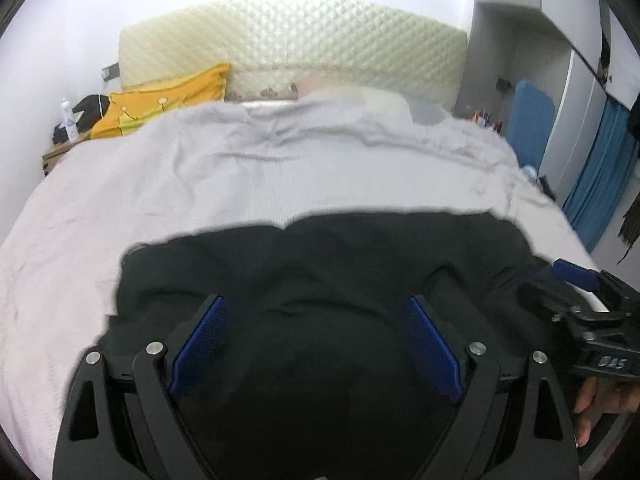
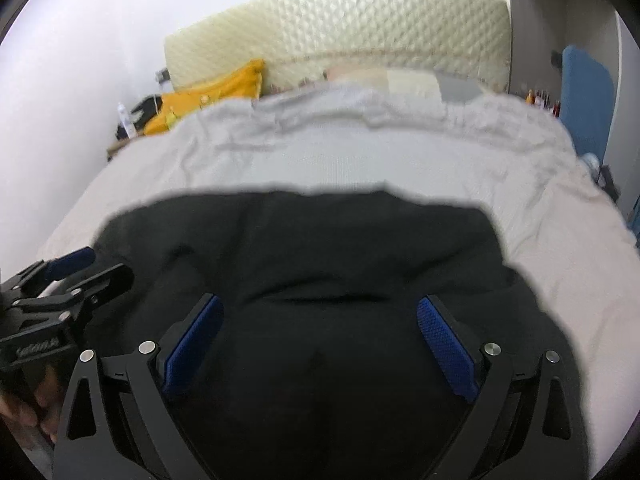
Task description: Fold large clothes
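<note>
While the black garment (image 1: 320,280) lies spread on the near part of the bed (image 1: 120,208), both grippers hang over it – the left gripper (image 1: 316,312) and the right gripper (image 2: 320,312) side by side. Each one has its blue fingers (image 1: 200,344) spread wide apart, holding nothing. A light grey sheet covers the bed (it looks wrinkled). Farther back sit a yellow cushion (image 1: 160,100) and a cream padded headboard (image 1: 296,36) – a bottle (image 1: 69,118) stands off to the left

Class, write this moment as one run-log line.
stage: fold not started | left claw: open over black garment | right claw: open, same garment | surface: grey bedsheet
</note>
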Motion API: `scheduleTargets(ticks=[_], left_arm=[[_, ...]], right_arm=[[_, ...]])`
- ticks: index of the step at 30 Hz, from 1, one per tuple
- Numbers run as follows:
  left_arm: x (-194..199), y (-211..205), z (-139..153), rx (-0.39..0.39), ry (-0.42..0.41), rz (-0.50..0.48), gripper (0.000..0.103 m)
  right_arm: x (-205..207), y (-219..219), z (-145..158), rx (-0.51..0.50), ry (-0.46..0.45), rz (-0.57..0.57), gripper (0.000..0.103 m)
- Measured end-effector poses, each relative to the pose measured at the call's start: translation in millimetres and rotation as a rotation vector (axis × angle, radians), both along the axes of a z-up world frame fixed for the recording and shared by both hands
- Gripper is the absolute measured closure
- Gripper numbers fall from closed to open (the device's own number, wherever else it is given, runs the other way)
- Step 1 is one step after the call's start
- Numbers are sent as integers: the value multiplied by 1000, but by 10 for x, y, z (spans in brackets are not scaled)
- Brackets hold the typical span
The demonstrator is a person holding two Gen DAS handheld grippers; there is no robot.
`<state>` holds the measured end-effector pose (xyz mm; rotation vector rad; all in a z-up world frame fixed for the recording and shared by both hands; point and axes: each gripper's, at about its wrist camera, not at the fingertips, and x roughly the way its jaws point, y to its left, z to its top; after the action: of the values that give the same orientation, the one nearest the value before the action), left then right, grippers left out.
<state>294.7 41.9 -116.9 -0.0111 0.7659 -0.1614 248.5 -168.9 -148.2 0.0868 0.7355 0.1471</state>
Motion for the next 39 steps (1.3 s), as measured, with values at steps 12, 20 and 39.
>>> scheduleTargets(ticks=[12,20,39], left_arm=[[-1310,32,1750,-17,-264,-7,12],[-2264,16,2380,-38,-367,-28,11],[-3388,97,1914,-24,-320,23,11]], right_arm=[[-1449,-164,1966,25,-366,-3,0],[-2461,-27,2563,-11,-530,19,0],[-3449,201,2061,-3,-503,-22,0]])
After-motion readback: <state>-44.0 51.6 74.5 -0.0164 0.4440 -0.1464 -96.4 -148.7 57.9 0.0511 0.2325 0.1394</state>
